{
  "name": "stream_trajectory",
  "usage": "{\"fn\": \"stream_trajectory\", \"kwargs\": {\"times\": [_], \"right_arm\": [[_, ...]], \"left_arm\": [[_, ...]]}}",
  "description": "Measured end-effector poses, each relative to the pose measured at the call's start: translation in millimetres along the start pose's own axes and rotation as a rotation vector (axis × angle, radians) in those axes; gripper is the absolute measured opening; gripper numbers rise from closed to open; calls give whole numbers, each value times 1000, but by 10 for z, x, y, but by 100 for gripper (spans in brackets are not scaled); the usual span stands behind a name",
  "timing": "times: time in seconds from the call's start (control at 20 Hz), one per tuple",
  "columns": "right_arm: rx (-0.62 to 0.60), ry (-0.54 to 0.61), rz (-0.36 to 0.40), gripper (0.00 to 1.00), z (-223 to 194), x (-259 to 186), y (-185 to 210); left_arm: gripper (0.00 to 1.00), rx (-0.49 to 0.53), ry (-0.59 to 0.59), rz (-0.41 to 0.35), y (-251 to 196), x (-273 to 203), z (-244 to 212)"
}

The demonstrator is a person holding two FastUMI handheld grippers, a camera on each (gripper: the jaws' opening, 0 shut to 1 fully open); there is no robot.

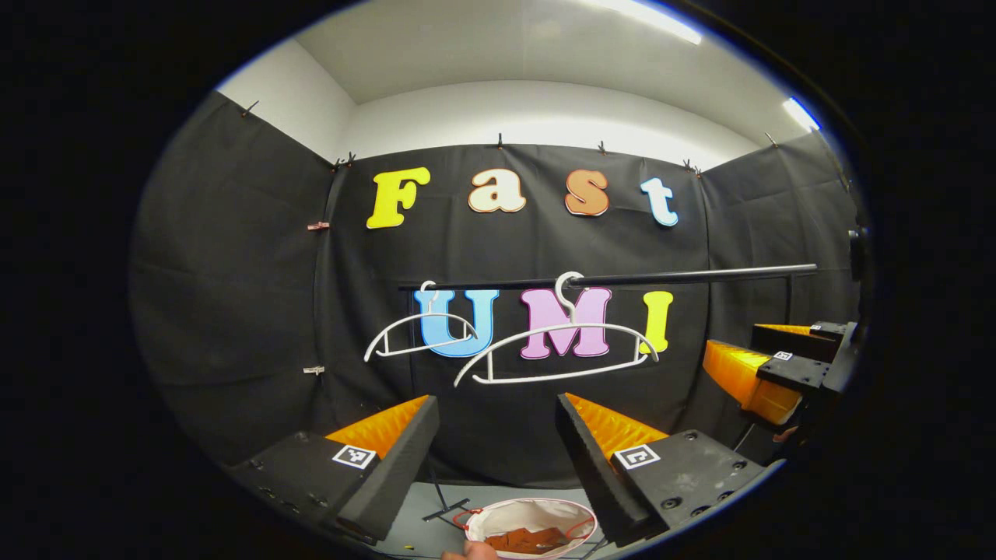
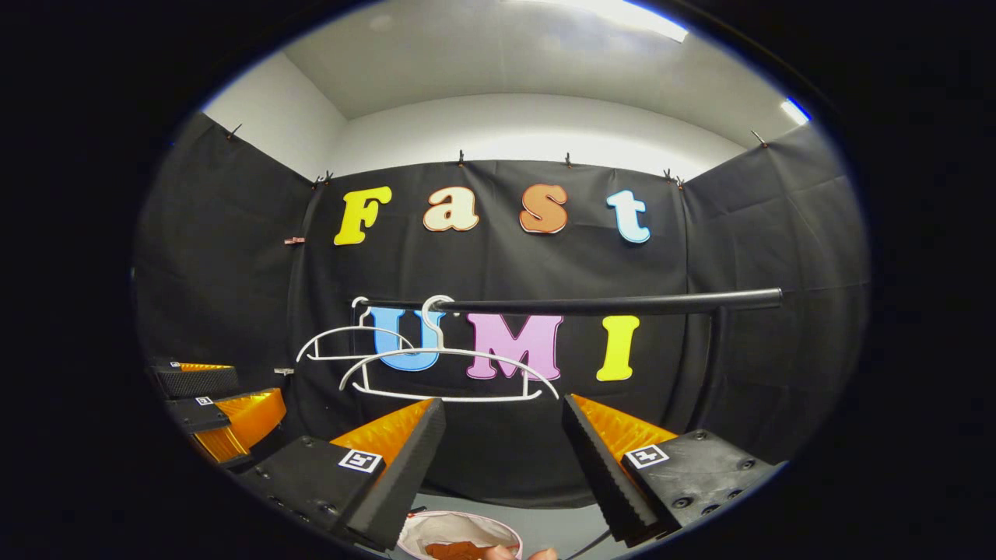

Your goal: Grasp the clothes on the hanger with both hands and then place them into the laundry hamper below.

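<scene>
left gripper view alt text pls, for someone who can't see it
Two bare white hangers hang on a black rail, and below them a white hamper holds a rust-coloured garment. The left gripper is open, pointing at the hangers. The right gripper shows at the right edge.

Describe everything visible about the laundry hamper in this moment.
The laundry hamper stands on the grey floor below the rail with its two bare white hangers. It is round and open-topped, with a pale, fabric-like wall, a thin reddish rim and a reddish loop handle on its left side. A rust-brown garment lies crumpled inside. In the left gripper view it shows between the open jaws; the right gripper view shows its upper rim.
</scene>
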State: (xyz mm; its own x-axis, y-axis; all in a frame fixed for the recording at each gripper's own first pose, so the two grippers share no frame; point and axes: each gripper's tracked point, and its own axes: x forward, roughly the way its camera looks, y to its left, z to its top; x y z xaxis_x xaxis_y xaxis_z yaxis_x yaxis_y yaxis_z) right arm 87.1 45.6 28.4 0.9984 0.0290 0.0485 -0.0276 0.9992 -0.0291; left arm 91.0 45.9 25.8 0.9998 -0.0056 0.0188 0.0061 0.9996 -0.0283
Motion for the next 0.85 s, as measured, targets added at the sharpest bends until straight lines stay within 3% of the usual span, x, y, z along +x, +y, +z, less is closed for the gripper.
{"fn": "stream_trajectory", "kwargs": {"times": [0.85], "right_arm": [[-8, -10, 7, 97, 48, -13, 13]], "left_arm": [[95, 8, -7, -10, -40, -17, 13]]}}
